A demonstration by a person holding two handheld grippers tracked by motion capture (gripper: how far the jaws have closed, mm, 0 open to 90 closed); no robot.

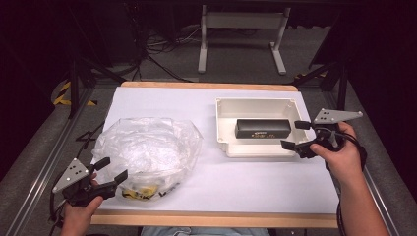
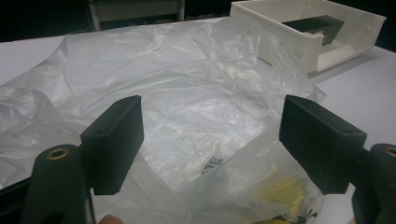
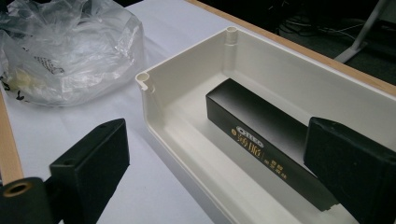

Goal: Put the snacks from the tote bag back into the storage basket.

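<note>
Box [image 1: 261,128], black, lies flat inside the white tray [image 1: 224,140]. Both the left gripper [image 1: 109,173] by the plastic bag [image 1: 147,147] and the right gripper [image 1: 295,134] at the tray gape wide, empty. Nothing's started, I'd say; next calls for closing on something.

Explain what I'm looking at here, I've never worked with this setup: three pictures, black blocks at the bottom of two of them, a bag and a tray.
No robot here: a person holds a hand-held two-jaw gripper in each hand. The high view looks down on the table from above the person's side. There the left gripper is at lower left, the right gripper at right. The other two pictures come from cameras riding on the grippers; the black blocks are each gripper's own jaws. On the table lie a crumpled clear plastic bag with something yellow inside, and a white tray holding a black box. Both grippers are open and hold nothing; the left faces the bag, the right faces the tray.
</note>
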